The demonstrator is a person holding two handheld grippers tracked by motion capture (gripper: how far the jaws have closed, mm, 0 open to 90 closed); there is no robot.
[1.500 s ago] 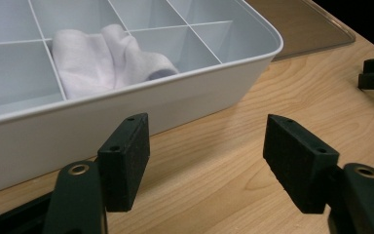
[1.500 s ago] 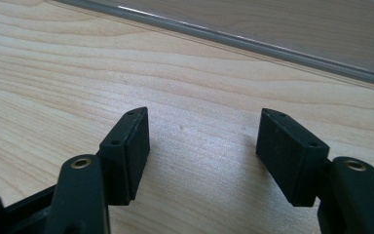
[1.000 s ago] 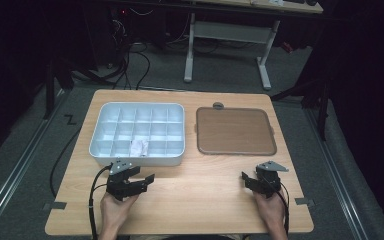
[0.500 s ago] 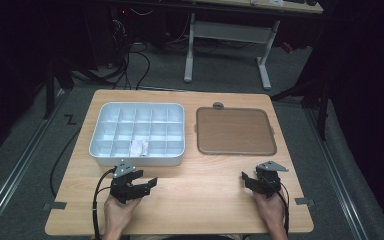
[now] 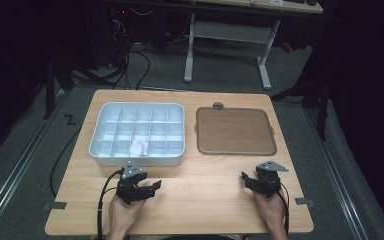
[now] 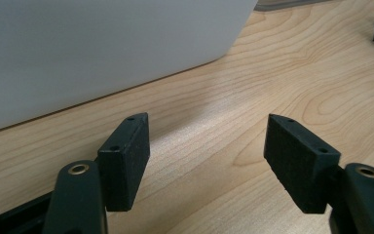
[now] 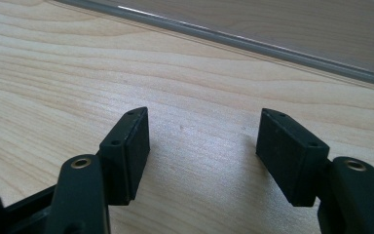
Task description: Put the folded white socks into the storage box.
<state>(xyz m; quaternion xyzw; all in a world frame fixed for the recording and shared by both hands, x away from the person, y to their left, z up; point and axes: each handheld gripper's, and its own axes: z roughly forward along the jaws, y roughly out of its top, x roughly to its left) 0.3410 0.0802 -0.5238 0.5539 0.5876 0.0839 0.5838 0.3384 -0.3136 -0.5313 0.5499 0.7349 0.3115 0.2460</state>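
Nearest, the left claw (image 5: 152, 187) and right claw (image 5: 246, 178) rest low over the wooden tabletop (image 5: 200, 200), each with jaws spread and nothing between them. Beyond the left claw sits a white compartment tray (image 5: 100, 145) holding a small white item (image 5: 139, 147) in its near row. Right of it lies a brown mat (image 5: 235, 131).
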